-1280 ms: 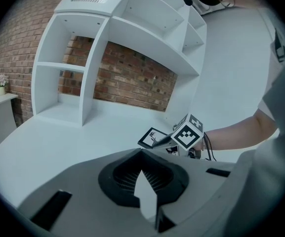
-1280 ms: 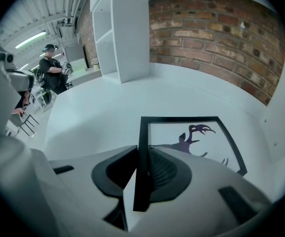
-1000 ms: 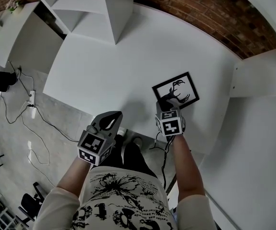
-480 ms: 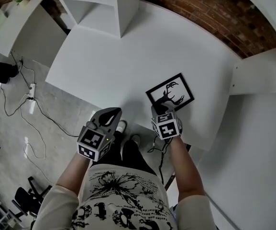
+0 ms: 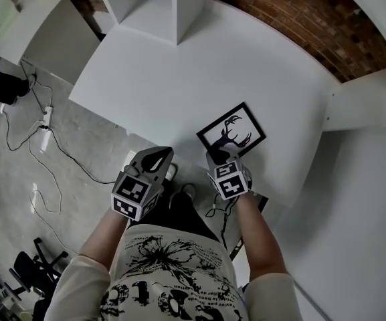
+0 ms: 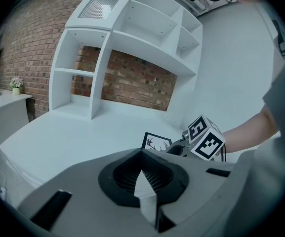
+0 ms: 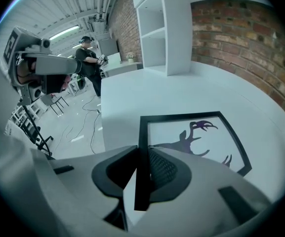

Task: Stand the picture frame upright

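right claw (image 5: 221, 154) slid picture frame (image 5: 236, 127) left, angled downward.

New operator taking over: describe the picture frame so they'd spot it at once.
Find the white table below the brick wall. Near its front edge is the picture frame, one edge clamped in the right gripper. It is the only black-bordered thing there, with a dark deer silhouette on white.

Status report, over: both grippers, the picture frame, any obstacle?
Right gripper shut on picture frame edge. Left gripper shut, empty. Frame not upright yet. Nothing near it on table.
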A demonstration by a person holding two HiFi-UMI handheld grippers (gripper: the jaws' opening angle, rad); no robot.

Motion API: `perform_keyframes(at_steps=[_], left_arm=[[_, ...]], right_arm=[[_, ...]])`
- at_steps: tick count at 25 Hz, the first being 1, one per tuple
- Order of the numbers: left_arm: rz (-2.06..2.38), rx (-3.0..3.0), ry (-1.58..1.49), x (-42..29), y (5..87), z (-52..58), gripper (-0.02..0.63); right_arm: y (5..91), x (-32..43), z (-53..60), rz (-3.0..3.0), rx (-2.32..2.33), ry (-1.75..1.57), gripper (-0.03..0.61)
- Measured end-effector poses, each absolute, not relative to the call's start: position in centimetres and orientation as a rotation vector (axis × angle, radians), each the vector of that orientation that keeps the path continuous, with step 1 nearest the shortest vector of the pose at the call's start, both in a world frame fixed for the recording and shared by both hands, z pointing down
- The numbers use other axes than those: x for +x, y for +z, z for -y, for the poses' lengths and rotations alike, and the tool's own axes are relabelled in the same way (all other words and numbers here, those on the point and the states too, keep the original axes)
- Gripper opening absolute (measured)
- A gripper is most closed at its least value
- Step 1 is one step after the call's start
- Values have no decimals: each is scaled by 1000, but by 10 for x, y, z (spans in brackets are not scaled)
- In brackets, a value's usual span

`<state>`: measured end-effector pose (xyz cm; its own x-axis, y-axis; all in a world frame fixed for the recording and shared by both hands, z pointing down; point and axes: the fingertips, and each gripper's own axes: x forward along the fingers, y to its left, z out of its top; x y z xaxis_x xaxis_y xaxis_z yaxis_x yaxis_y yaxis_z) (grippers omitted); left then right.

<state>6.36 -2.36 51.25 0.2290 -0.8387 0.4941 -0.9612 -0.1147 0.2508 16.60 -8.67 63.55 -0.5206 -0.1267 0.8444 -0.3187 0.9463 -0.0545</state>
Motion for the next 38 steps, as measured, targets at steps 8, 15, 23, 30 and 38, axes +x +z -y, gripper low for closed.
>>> perform_keyframes(at_steps=[8, 15, 23, 30, 38], left_arm=[[1677, 2030, 243, 80, 503, 16, 6], [1703, 1990, 230, 84, 515, -9, 6], [1740, 2075, 122, 87, 498, -21, 6], [1760, 2177, 36, 91, 483, -24, 6], [1772, 2191, 41, 95, 497, -27, 8]], right_arm=[[631, 171, 60, 2154, 202, 145, 74], [633, 175, 37, 2157, 98, 99, 74], [632, 177, 19, 2162, -20, 30, 74], [632, 184, 11, 2155, -110, -8, 72], [630, 194, 4, 2126, -143, -51, 74]])
